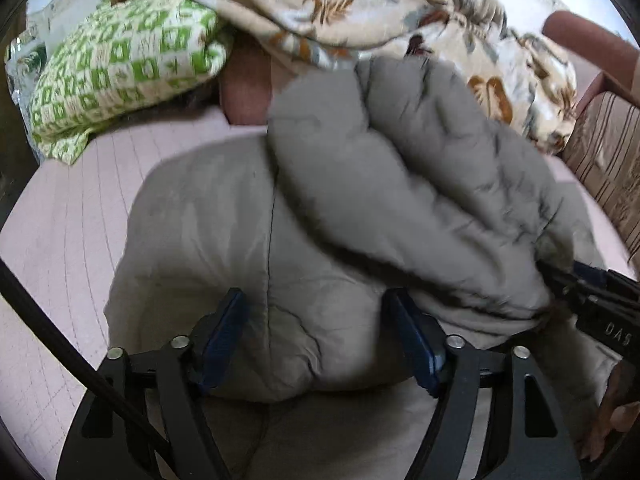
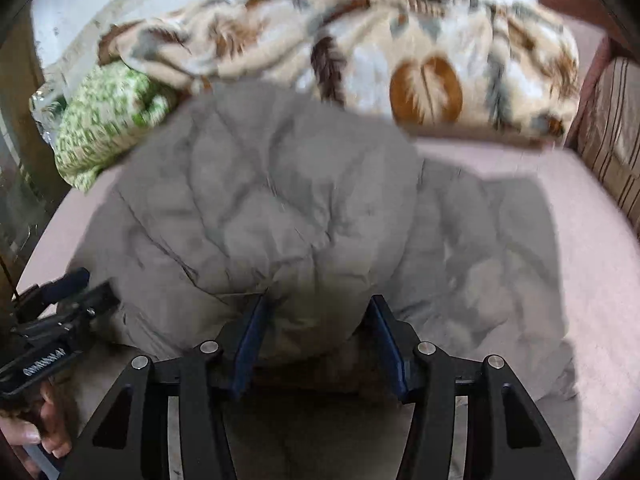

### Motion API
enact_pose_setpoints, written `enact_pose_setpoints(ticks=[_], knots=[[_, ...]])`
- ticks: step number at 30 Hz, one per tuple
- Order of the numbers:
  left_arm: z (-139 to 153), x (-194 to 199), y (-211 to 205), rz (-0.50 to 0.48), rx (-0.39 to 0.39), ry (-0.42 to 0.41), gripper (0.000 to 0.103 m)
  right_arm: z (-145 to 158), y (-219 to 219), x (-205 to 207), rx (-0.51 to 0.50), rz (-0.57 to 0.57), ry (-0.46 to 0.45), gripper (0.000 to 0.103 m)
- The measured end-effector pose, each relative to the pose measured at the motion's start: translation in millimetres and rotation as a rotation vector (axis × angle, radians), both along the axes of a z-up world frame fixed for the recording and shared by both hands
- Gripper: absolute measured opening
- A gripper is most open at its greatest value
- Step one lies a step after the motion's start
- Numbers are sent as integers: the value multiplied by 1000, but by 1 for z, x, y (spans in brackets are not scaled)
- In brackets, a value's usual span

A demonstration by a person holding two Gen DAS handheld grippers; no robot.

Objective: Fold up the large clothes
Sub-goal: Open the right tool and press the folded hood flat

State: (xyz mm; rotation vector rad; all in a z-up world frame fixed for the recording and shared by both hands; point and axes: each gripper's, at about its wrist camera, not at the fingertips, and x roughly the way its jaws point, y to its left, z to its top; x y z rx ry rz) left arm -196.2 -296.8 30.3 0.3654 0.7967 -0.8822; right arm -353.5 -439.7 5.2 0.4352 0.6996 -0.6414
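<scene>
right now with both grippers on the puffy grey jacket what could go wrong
The grey puffer jacket is bulky and slick, so the fold held by the right gripper may spring back or slip out. The left gripper bites only a thick bulge. The leaf-print blanket lies close behind and could snag.

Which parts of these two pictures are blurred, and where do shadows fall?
Left wrist view: the grey jacket is smeared, the green pillow sharper. Right wrist view: the leaf-print blanket is blurred, and a shadow lies on the pink sheet beside the jacket.
</scene>
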Motion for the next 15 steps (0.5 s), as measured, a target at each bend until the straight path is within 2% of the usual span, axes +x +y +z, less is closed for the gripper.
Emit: enact_pose_setpoints(ticks=[6,11,15], knots=[[6,-2,5,-2,-25,-3,76,-3,-3,1,9,-2,9,57],[29,-11,16,-16,-93,-37,76,19,2,-17,32,1,-65,58],[40,-21,27,-20,-96,-68,76,30,10,-40,64,-12,-116,58]])
